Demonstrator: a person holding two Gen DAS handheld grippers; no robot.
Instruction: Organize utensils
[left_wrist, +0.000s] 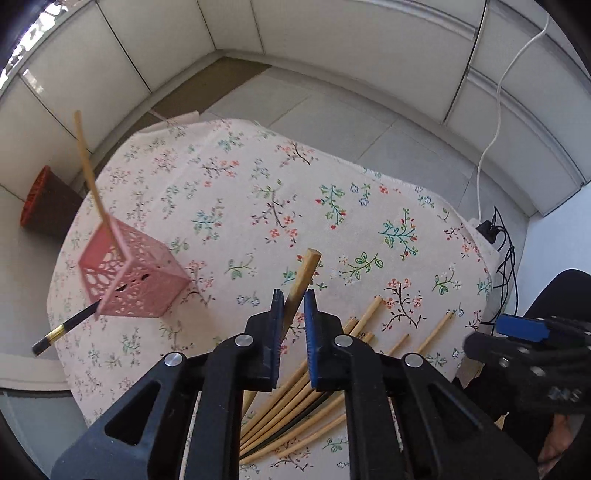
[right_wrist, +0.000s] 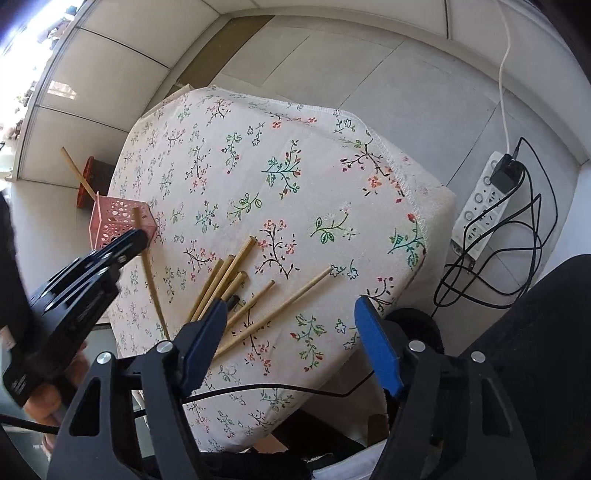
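My left gripper (left_wrist: 293, 301) is nearly closed on a single bamboo chopstick (left_wrist: 303, 275), which sits between the blue pads and leans against the left one; I cannot tell whether the right pad presses it, so the hold may be loose. Its blunt end sticks out ahead of the gripper, above the flowered cloth of the desk (left_wrist: 258, 177). My right gripper (right_wrist: 291, 314) hangs wide open with nothing in it, over the near edge of the desk just beside the pile of loose chopsticks (right_wrist: 231, 280). The pink basket (left_wrist: 127, 275) stands near the left edge of the desk and already has a pale chopstick (left_wrist: 88, 170) leaning out of its top and a black chopstick (left_wrist: 64, 330) poking out low on its side. I judge the next step is to carry my stick to that basket and drop it in, and that is where things could go wrong. If the hold is as loose as it looks, the stick could swivel or slide out on the way. The basket looks light and sits close to the edge, so a push from my stick or gripper could tip it or nudge it off. The leaning pale chopstick could also get knocked and lever the basket over.
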